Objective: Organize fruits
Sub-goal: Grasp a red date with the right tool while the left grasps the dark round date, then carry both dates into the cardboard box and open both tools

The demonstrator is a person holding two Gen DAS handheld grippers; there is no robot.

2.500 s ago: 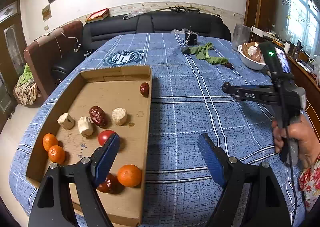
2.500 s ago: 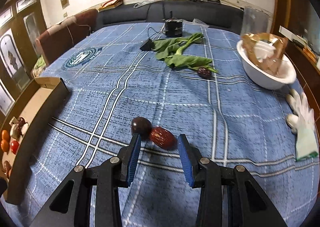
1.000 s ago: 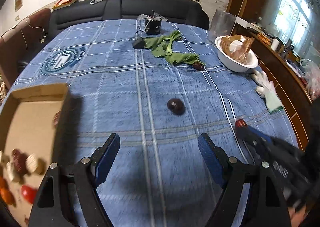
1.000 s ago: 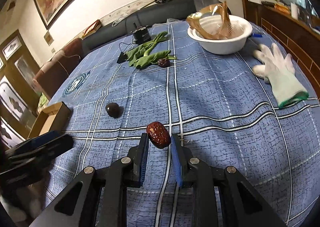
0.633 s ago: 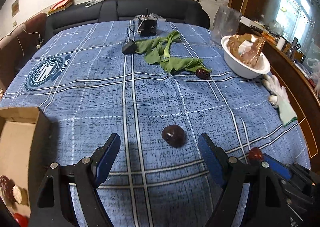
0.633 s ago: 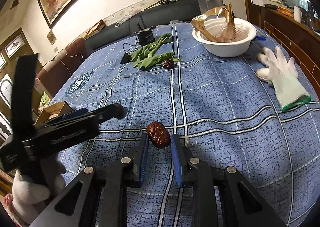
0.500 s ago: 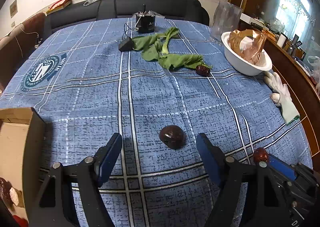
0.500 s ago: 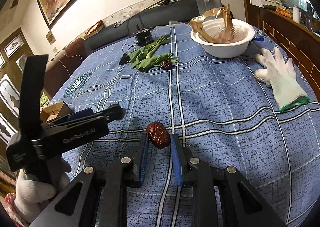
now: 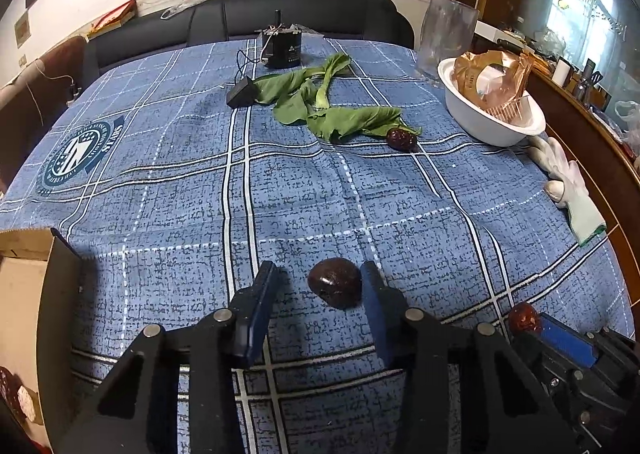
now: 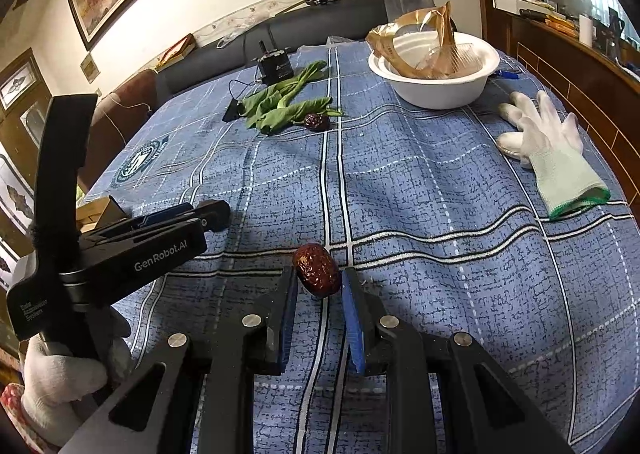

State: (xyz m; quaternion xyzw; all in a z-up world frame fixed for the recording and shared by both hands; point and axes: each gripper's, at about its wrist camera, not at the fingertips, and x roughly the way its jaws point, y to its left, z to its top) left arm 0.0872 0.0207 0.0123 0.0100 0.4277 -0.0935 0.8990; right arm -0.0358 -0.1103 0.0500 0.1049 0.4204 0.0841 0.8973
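My left gripper (image 9: 318, 296) is spread apart around the dark round fruit (image 9: 335, 288) lying on the table (image 9: 280, 190), its right finger just beside it. My right gripper (image 10: 318, 294) is clamped on a wrinkled red date (image 10: 316, 270), held above the cloth.

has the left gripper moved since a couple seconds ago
Yes. The left gripper swung right, away from the cardboard box, and now straddles the dark fruit, its jaws narrowed.
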